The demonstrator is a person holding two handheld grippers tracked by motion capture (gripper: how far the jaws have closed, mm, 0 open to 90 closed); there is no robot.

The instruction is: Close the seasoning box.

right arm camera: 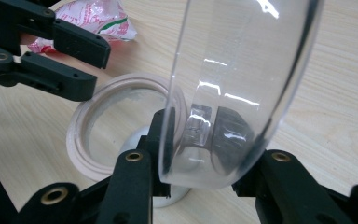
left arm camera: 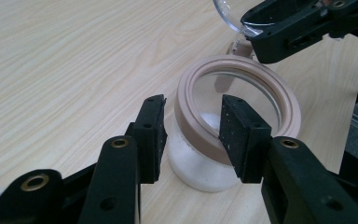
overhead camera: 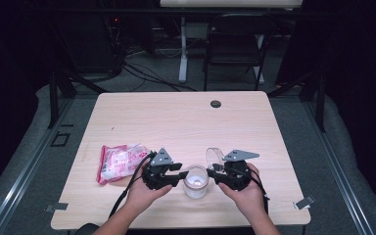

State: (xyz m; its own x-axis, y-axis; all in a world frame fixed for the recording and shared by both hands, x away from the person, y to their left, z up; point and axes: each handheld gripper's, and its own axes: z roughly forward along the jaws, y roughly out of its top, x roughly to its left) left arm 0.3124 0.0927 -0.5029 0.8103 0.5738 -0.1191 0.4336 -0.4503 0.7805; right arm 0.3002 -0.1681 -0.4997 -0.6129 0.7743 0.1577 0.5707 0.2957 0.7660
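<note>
While gripping a clear lid upright between closed jaws, right gripper just right of the open jar. Left gripper at the jar's left, jaws parted, straddling its tan rim. Pink-and-white packet farther left on the table.

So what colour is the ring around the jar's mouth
Pale pinkish beige. The ring on the jar shows best in the left gripper view.

The jar is standing on the bench near its front edge, between both hand-held grippers. The packet is lying left of the left hand-held gripper.
</note>
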